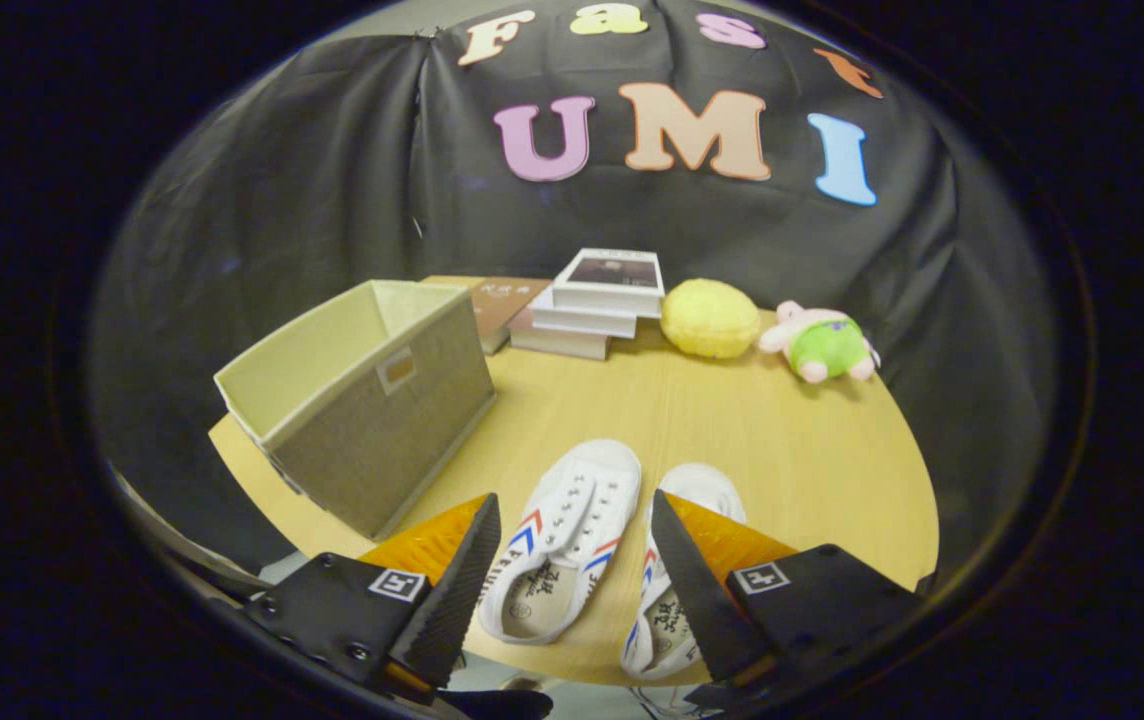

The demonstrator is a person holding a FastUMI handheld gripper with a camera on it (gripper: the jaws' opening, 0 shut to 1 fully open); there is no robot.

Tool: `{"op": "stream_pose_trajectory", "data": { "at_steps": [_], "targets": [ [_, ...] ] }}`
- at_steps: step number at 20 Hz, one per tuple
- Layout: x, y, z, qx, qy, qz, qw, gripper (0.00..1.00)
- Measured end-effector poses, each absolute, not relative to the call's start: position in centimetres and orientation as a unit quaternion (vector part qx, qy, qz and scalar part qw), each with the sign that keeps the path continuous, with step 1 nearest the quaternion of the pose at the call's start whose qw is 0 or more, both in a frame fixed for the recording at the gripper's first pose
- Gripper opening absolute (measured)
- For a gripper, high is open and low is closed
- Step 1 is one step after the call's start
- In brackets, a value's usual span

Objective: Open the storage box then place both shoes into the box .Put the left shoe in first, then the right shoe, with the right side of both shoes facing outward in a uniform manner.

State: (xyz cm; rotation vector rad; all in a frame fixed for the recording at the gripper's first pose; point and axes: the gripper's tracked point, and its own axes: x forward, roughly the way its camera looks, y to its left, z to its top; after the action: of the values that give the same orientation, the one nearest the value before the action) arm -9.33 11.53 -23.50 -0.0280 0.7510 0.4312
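Two white canvas shoes with red and blue side stripes lie on the wooden table, toes pointing away from me. The left shoe [562, 540] lies between my fingers. The right shoe [677, 570] is partly hidden behind my right finger. A beige fabric storage box [362, 405] stands to the left, beyond my left finger, its top open and a label holder on its near side. My gripper [572, 510] hovers open above the shoes, holding nothing.
At the back of the table [792, 440] rests a stack of books [597, 305], with a brown book [502, 305] beside the box. A yellow plush ball [710, 318] and a pink-and-green plush toy [822, 342] lie at the back right.
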Motion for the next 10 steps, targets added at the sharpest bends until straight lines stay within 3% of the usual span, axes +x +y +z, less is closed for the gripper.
{"op": "stream_pose_trajectory", "data": {
  "at_steps": [5, 7, 10],
  "targets": [
    [-11.3, 10.7, -29.0, -0.051, 0.421, 0.204, 0.882, 0.95],
    [-11.6, 10.1, -30.5, -0.072, 0.442, 0.195, 0.873, 0.70],
    [-11.1, 10.0, -31.3, -0.092, 0.452, 0.193, 0.866, 0.69]
  ]
}}
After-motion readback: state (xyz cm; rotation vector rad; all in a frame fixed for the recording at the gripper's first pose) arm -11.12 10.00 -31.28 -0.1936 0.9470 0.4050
